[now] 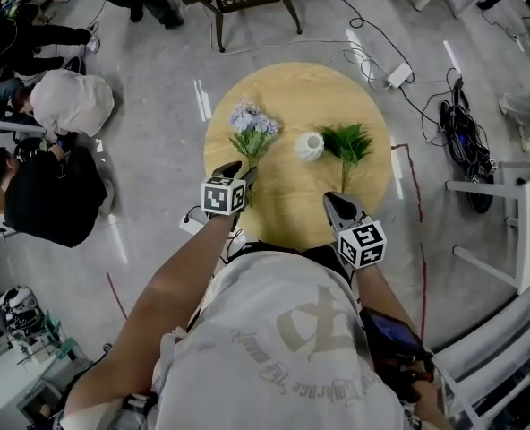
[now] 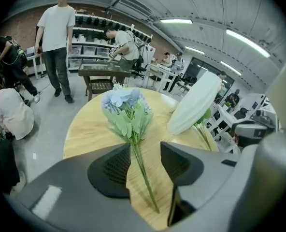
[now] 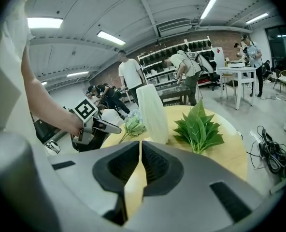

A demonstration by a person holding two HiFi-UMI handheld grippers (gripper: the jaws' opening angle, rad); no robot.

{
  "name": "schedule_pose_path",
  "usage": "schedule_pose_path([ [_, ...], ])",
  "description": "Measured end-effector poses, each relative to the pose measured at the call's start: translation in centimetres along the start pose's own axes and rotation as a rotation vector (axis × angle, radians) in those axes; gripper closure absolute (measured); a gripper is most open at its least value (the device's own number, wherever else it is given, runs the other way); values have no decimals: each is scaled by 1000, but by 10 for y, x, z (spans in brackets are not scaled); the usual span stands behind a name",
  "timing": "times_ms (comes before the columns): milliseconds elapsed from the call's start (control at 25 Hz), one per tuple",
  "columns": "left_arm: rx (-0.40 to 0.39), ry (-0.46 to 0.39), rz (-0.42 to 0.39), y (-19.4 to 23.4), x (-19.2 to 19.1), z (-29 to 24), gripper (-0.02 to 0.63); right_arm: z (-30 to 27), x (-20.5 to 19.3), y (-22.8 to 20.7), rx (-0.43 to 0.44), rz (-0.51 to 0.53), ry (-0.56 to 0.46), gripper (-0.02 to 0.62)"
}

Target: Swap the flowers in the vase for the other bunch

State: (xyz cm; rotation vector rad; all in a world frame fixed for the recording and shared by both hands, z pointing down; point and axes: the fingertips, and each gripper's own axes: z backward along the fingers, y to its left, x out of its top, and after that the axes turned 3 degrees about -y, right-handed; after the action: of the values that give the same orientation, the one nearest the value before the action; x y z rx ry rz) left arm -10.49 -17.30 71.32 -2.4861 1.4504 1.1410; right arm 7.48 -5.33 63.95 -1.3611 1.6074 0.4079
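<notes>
We see the left claw [image 2: 145, 151] wide, straddling the stem of the blue flowers [image 2: 126, 108]. The pads look clear of the stem, though it's a tight view. The blue flowers lie flat on the round surface [image 1: 292, 92], left of the upright white vase [image 1: 310, 146]. The green bunch [image 1: 347, 141] lies to the vase's right. Right claw [image 3: 139, 153] is pinched fully together, near the surface's edge.
</notes>
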Motion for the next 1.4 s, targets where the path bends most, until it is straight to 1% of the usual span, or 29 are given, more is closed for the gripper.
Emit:
schedule_pose_path([
  [240, 62, 52, 54, 16, 3, -20, 371, 4, -7, -5, -24, -21, 2, 578],
  [360, 79, 74, 31, 18, 8, -26, 348, 8, -8, -9, -42, -32, 1, 578],
  [480, 107, 83, 6, 21, 14, -32, 344, 10, -8, -12, -54, -41, -1, 578],
  [600, 118, 93, 15, 24, 15, -39, 344, 11, -10, -15, -63, -47, -1, 578],
  [800, 111, 105, 34, 27, 18, -47, 345, 11, -9, -20, -73, -59, -2, 580],
  [840, 109, 111, 36, 28, 18, -48, 353, 11, -10, -21, -76, -62, -1, 578],
  [920, 106, 124, 37, 29, 15, -51, 390, 10, -11, -21, -79, -68, 0, 578],
  [1120, 102, 155, 26, 32, 11, -53, 420, 11, -13, -20, -85, -78, 0, 580],
  [1280, 90, 184, 33, 32, 10, -56, 470, 9, -9, -21, -90, -83, -2, 578],
  [1400, 73, 189, 46, 29, 10, -57, 506, 11, -9, -21, -95, -86, -2, 580],
])
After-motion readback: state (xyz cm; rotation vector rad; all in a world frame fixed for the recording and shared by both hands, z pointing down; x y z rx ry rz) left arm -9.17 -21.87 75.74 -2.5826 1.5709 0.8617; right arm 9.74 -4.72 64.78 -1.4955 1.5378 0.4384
